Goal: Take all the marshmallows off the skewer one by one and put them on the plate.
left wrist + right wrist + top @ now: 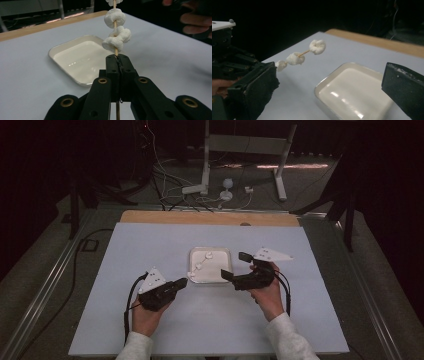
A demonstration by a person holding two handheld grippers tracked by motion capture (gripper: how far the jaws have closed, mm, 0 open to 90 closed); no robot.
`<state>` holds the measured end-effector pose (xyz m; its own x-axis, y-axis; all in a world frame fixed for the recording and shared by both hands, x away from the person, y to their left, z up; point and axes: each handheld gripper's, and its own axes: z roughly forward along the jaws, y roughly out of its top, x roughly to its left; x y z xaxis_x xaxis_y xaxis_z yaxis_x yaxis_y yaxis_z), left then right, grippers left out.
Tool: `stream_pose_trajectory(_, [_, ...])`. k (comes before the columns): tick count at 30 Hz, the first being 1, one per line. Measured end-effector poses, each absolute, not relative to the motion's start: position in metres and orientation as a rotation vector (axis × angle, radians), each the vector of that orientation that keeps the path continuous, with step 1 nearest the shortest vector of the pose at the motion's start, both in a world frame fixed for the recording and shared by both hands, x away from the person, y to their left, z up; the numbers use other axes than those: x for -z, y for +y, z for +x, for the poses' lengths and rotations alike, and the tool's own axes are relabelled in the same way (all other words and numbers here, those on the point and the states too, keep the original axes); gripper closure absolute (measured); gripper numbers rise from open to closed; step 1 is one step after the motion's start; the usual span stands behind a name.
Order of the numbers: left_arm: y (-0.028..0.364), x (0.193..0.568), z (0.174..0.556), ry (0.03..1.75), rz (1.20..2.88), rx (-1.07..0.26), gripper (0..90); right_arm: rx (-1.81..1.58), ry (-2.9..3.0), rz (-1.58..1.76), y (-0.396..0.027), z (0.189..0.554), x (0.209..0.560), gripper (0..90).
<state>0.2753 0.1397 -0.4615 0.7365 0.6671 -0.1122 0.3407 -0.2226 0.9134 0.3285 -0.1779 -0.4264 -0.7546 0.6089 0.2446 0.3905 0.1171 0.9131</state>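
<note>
Skewer clamped in left gripper; right gripper wide open.

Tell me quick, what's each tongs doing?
Left tongs: closed on the skewer of marshmallows.
Right tongs: open, holding nothing.

A white tray lies on the pale table, between the right gripper's wide-apart black jaws. Left of the tray and above the table, a wooden skewer carries three marshmallows, its near end at the left gripper.
</note>
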Motion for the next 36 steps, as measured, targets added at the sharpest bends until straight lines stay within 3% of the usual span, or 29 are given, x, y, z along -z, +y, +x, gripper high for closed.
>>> stream_pose_trajectory(4, [0.138,0.461,0.274,0.744,1.819,-0.354,89.3,-1.711,2.300,1.058,-0.165,0.338,0.426,8.7])
stream_pose_trajectory(8, [0.137,0.461,0.273,0.721,1.819,-0.347,89.3,-1.776,2.331,1.093,-0.156,0.342,0.426,28.7])
stream_pose_trajectory(9, [0.137,0.461,0.273,0.721,1.819,-0.347,89.3,-1.776,2.331,1.093,-0.156,0.342,0.426,28.7])
stream_pose_trajectory(10, [0.136,0.461,0.273,0.712,1.817,-0.347,89.3,-1.797,2.331,1.115,-0.153,0.343,0.426,39.5])
stream_pose_trajectory(11, [0.136,0.461,0.273,0.704,1.814,-0.341,89.3,-1.811,2.334,1.119,-0.151,0.343,0.426,43.3])
stream_pose_trajectory(16, [0.133,0.461,0.271,0.665,1.803,-0.341,89.3,-1.906,2.329,1.202,-0.148,0.346,0.427,54.4])
stream_pose_trajectory(23, [0.133,0.461,0.270,0.650,1.800,-0.339,89.3,-2.018,2.315,1.286,-0.149,0.349,0.429,56.2])
stream_pose_trajectory(25, [0.132,0.461,0.270,0.647,1.803,-0.339,89.3,-2.034,2.312,1.295,-0.150,0.349,0.429,58.5])
stream_pose_trajectory(27, [0.130,0.462,0.270,0.636,1.811,-0.336,89.3,-2.042,2.305,1.294,-0.149,0.349,0.429,67.6])
stream_pose_trajectory(36, [0.125,0.464,0.270,0.625,1.852,-0.357,89.9,-2.025,2.252,1.299,-0.148,0.346,0.426,76.4])
